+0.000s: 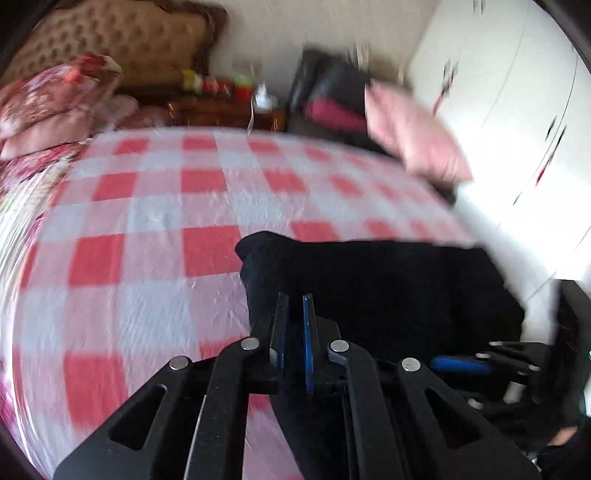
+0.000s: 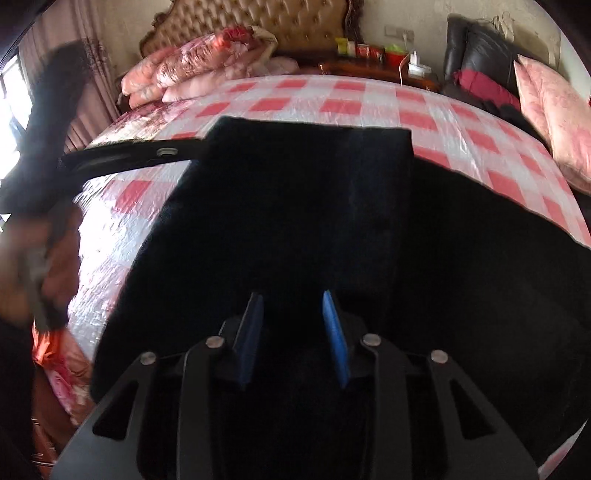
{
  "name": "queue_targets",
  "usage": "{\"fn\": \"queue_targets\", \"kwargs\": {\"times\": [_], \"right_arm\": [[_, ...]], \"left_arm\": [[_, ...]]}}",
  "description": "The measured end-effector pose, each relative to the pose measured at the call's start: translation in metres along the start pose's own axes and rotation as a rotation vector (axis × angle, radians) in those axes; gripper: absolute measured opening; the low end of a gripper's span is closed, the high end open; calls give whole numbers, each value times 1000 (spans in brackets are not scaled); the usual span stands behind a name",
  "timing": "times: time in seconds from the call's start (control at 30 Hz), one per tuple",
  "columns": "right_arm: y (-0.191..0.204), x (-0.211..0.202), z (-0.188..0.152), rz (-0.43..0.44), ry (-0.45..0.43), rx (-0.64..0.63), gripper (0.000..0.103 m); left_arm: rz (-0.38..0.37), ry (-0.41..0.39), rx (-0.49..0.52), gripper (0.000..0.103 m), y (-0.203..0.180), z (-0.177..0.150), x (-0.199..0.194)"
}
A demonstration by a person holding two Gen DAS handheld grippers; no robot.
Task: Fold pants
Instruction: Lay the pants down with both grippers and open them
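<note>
Black pants [image 2: 295, 206] are lying on the checked bedspread [image 2: 369, 107], spreading just beyond both claws. The left claw [image 1: 295, 325] is pinching a fold of them at their left edge, fingers nearly together, while the right claw [image 2: 293, 325] is hovering with fingers apart over the cloth's near middle.

The pants [image 2: 295, 229] lie on the bed [image 2: 369, 107], spread across its near part. The left gripper [image 2: 147, 153] reaches in from the left, touching the pants' far left corner. The right gripper [image 2: 293, 332] sits over the pants' near part. At the bed's far left lies a heap of quilts [image 2: 192, 70], with the headboard [image 2: 258, 22] behind it. A nightstand [image 2: 380, 68] stands beyond the far edge, a chair [image 2: 480, 59] to its right, and a pillow [image 2: 554, 110] at the far right.
</note>
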State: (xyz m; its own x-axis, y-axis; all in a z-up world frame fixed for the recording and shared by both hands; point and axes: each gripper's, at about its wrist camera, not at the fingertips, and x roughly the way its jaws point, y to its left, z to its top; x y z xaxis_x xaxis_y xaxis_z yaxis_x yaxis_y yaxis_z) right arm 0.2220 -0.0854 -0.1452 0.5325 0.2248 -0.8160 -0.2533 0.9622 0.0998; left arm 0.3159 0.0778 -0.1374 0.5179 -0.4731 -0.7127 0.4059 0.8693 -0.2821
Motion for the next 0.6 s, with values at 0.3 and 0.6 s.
{"fn": "queue_targets", "kwargs": {"times": [0.3,0.6], "right_arm": [[7,-2,-11,-38,-10,-49,33],[6,-3,-14,-42,-43,-52,34]], "left_arm": [[25,-106,-142,3,28,37,-3],[80,-20,-142,4,-7,-32,8]]}}
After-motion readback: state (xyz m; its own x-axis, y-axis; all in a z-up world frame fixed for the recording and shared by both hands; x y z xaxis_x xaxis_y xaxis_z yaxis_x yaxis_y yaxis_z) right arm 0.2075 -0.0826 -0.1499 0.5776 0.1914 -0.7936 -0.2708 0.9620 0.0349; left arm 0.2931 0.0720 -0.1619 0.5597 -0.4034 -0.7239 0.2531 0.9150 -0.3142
